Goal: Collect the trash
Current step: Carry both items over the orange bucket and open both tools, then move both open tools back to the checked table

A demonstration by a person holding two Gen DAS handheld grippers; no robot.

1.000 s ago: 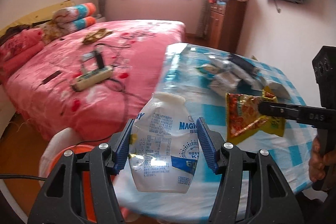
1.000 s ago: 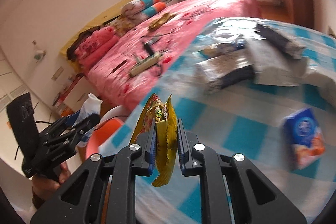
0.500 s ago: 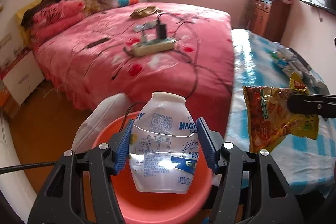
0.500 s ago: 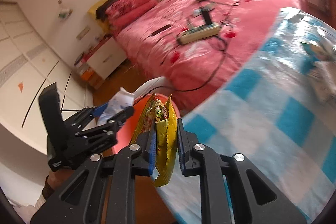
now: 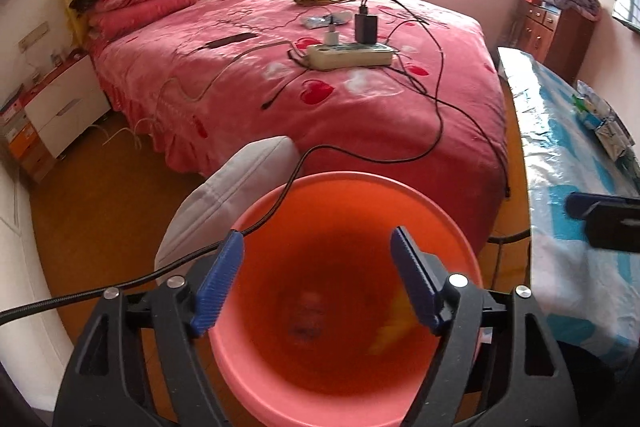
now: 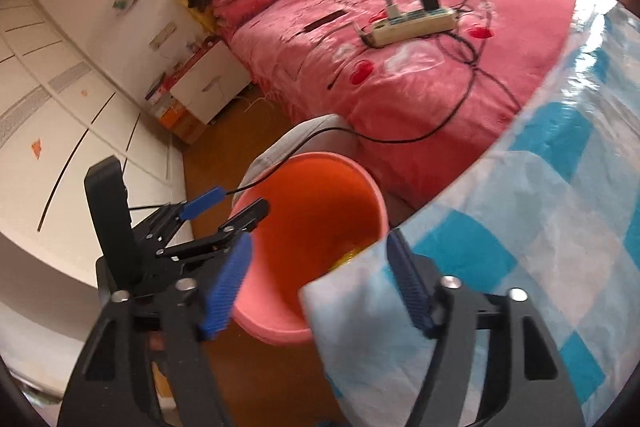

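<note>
Over an orange bucket (image 5: 432, 215) beside the pink bed (image 5: 360, 99): left gripper (image 5: 316, 279) and right gripper (image 6: 320, 275), jaws opening, nothing between the pads. Blurred at the bucket's bottom, a bottle (image 5: 310, 315) and a yellow wrapper (image 5: 390, 331). At right, the blue-checked table (image 6: 540, 227)

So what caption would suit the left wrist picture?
Left gripper, jaws opening and empty, above the orange bin beside the pink bed.
</note>
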